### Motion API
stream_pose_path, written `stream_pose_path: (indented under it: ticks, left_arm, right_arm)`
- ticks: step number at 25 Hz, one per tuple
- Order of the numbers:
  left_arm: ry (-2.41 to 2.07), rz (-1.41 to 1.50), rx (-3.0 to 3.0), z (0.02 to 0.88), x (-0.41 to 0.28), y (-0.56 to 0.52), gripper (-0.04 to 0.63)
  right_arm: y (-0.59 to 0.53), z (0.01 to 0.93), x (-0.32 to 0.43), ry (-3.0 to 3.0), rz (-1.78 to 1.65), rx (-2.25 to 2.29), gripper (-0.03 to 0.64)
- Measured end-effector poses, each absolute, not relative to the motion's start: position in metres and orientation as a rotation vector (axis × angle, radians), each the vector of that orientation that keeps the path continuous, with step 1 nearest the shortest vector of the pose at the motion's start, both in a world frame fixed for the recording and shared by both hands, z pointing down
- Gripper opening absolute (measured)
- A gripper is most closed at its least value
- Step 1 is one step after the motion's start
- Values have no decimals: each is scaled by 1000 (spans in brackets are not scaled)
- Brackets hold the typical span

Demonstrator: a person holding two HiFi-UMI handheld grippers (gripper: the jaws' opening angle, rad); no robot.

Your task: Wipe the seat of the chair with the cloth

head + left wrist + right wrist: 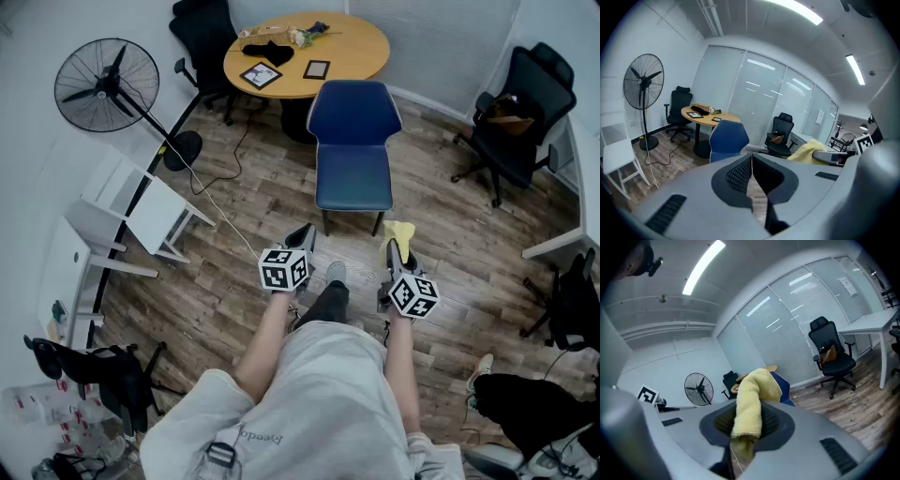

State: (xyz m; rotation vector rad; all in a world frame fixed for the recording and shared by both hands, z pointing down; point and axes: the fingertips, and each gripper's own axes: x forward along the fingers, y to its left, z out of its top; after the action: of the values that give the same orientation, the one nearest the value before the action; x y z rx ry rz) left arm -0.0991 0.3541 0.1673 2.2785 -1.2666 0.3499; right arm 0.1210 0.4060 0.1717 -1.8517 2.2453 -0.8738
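Observation:
A blue chair (353, 142) stands in front of me, its seat (353, 178) bare and facing me; it also shows in the left gripper view (728, 138). My right gripper (397, 246) is shut on a yellow cloth (399, 233), which folds over its jaws (750, 406). It hovers just short of the seat's front right corner. My left gripper (300, 238) is shut with nothing in it, its jaws meeting (751, 174), near the seat's front left.
Behind the chair stands a round wooden table (306, 52) with tablets and small items. A floor fan (105, 84) and its cable (211, 202) lie left, white furniture (122, 220) nearer left. Black office chairs (517, 117) stand right and far left.

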Motion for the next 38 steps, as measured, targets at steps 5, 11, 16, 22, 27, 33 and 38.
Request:
stream_pose_path:
  ticks: [5,11,16,22,27,33,38]
  left_arm:
    - [-1265,355,2283,170,-96,364,28]
    - [-1284,347,2259,174,-100,369,28]
    - [-1288,363,2266,169,-99,371,28]
    - [-1295,365,2211,187,-104,360,28]
    - [-1237,376,2249,191,-75,327,28]
    - [-1279,490,2161,215,-60,262,27]
    - [-1210,478,2183,222,-50,201,28]
  right_arm:
    - [411,176,121,2264,-878,-1846,75]
    - [414,181,121,2275,-892,-1844,74]
    - [412,183,125,2247,-916,-1849,74]
    - [404,191,130,2195,-947,-1806,75]
    - [383,193,165,2086,-940,-1829,75]
    - [343,211,193,2058,-935,-1984,75]
    - [291,226,203,2048,-967,-2015,74]
